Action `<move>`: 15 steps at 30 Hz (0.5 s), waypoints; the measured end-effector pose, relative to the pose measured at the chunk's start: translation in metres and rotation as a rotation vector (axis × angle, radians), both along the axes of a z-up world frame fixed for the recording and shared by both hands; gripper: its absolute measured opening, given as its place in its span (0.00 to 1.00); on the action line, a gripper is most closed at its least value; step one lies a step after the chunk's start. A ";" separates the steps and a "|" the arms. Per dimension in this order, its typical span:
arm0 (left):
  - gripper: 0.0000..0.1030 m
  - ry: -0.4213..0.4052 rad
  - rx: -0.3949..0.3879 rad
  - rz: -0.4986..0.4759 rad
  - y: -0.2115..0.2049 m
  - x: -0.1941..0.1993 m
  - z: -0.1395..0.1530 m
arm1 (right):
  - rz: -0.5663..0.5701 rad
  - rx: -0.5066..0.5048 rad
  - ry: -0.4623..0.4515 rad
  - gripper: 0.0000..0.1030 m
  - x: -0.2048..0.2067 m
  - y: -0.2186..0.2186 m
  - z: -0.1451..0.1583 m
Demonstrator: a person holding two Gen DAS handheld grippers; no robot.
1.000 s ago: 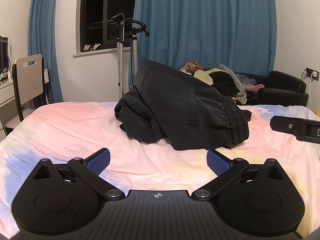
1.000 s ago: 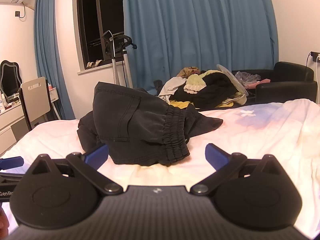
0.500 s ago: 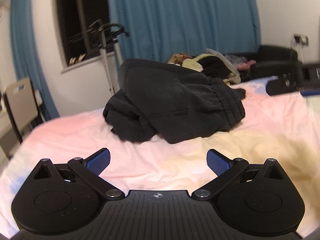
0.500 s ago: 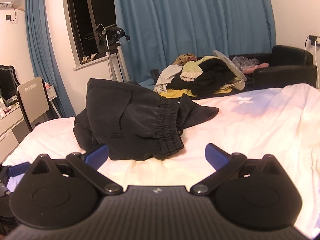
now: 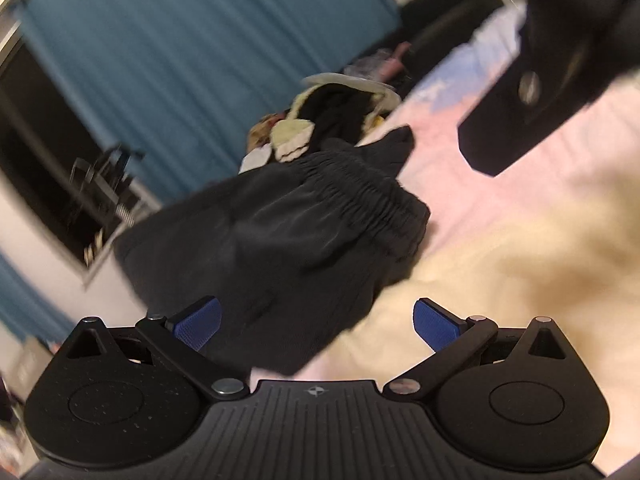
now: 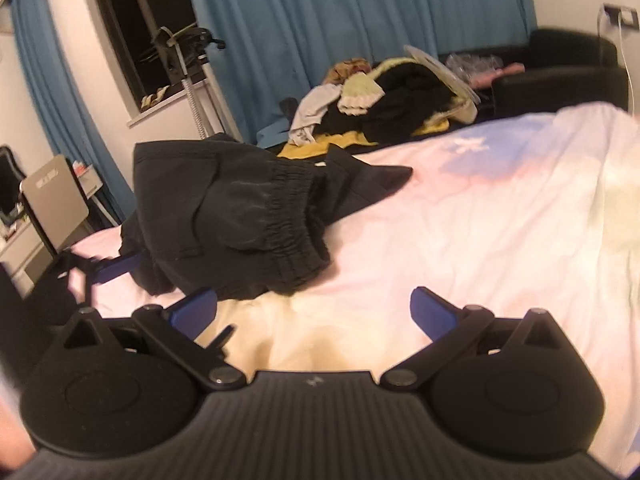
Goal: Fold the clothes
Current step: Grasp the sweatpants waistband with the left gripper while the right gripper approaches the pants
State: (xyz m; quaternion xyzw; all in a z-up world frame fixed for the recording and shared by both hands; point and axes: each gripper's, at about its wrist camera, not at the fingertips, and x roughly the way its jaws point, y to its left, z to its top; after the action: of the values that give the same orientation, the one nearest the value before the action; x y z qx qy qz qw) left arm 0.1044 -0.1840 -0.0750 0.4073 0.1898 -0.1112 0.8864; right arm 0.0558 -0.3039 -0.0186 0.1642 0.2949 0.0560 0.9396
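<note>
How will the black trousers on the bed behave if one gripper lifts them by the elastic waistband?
The black trousers lie crumpled in soft folds, so they will probably hang limp and unfold. The gathered waistband looks thick, which likely gives a firm grip. The bulky heap suggests some weight, so the legs may drag across the bed sheet.

A bed (image 6: 500,240) fills the lower right of the frame, its sheet washed in pink, pale yellow and a blue patch. Crumpled black trousers (image 6: 240,216) lie on it at centre left, elastic waistband bunched toward the middle.
</note>
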 end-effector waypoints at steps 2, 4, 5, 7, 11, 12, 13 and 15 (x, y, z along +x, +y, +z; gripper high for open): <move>1.00 0.004 0.059 -0.012 -0.013 0.015 -0.013 | -0.026 0.021 0.019 1.00 0.005 -0.011 -0.005; 0.99 0.009 0.097 -0.018 -0.022 0.029 -0.024 | -0.034 0.052 0.042 1.00 0.010 -0.022 -0.012; 0.99 0.008 0.111 -0.018 -0.025 0.034 -0.029 | -0.038 0.066 0.052 1.00 0.012 -0.026 -0.015; 0.99 0.002 0.136 -0.008 -0.031 0.047 -0.037 | -0.048 0.093 0.075 1.00 0.016 -0.033 -0.021; 0.99 0.001 0.150 0.013 -0.039 0.069 -0.050 | -0.056 0.153 0.100 1.00 0.023 -0.046 -0.030; 0.99 0.004 0.154 0.014 -0.041 0.074 -0.053 | -0.061 0.159 0.102 1.00 0.023 -0.049 -0.032; 0.98 0.003 0.163 0.016 -0.043 0.077 -0.055 | -0.065 0.166 0.109 1.00 0.024 -0.051 -0.034; 0.98 0.006 0.154 0.025 -0.044 0.084 -0.057 | -0.068 0.187 0.120 1.00 0.025 -0.056 -0.040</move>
State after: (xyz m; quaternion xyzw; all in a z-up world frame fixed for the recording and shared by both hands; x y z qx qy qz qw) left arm 0.1884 -0.2282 -0.1318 0.4716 0.2056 -0.0863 0.8531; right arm 0.0812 -0.3595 -0.0586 0.2642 0.3386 0.0415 0.9021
